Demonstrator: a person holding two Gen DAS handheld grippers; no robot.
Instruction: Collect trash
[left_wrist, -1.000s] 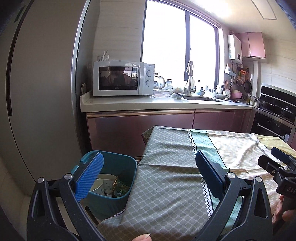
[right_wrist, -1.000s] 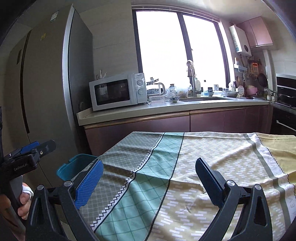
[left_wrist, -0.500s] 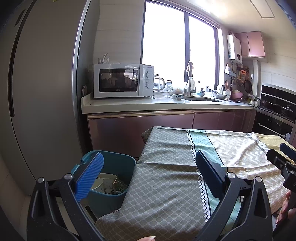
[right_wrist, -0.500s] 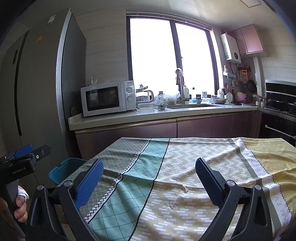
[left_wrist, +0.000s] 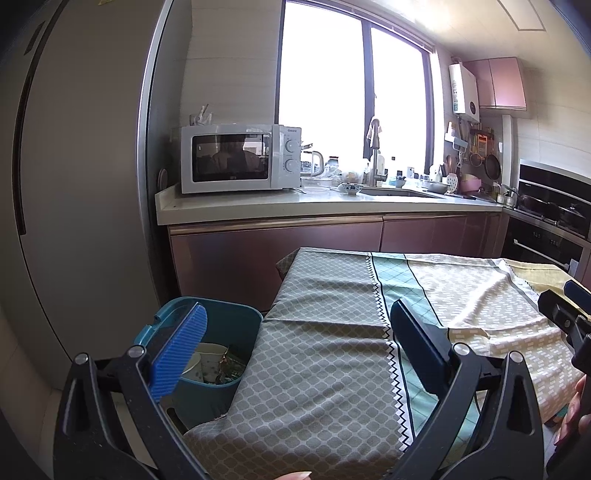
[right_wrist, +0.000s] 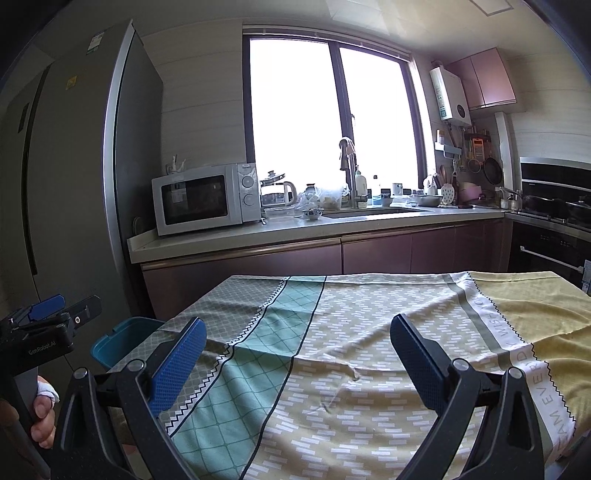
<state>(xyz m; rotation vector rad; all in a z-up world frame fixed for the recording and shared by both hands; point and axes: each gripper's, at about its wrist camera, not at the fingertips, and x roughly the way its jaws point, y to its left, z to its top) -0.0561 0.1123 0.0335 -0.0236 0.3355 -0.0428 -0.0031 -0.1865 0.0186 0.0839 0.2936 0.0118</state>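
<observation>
A teal trash bin (left_wrist: 236, 317) stands on the floor at the table's left end, with paper cups and wrappers (left_wrist: 212, 363) inside; its rim also shows in the right wrist view (right_wrist: 122, 339). My left gripper (left_wrist: 295, 343) is open and empty, held over the table's left edge next to the bin. My right gripper (right_wrist: 295, 350) is open and empty above the patterned tablecloth (right_wrist: 369, 332). No trash shows on the cloth.
A grey fridge (left_wrist: 74, 184) rises on the left. A counter (left_wrist: 295, 203) with a microwave (left_wrist: 236, 158), kettle and sink runs behind the table. An oven (left_wrist: 546, 229) is at the right. The other handheld gripper shows at each view's edge.
Both grippers have drawn back and risen a little, so the table and bin look smaller and more of the kitchen shows. Both stay open and empty.
</observation>
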